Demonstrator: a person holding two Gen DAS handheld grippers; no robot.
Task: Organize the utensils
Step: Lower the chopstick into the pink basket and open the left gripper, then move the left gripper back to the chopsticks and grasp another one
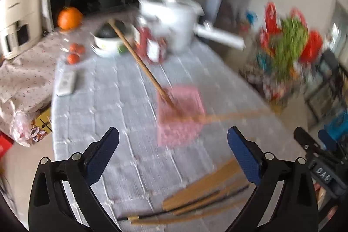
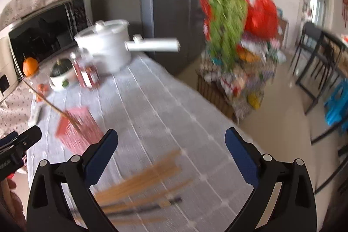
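Left gripper point(image 1: 173, 138) has its jaws spread wide with nothing in them, chopsticks point(image 1: 195, 195) lying on the grey tablecloth point(image 1: 97, 101) just below. The pink holder point(image 1: 179, 114) sits further ahead with one stick leaning in it. Right gripper point(image 2: 171, 138) gapes empty too, the same pile point(image 2: 139, 186) under its left finger.

A white pot point(image 1: 174, 21), an orange point(image 1: 69, 18) and a red bottle point(image 2: 88, 73) stand on the grey tablecloth point(image 2: 165, 110).
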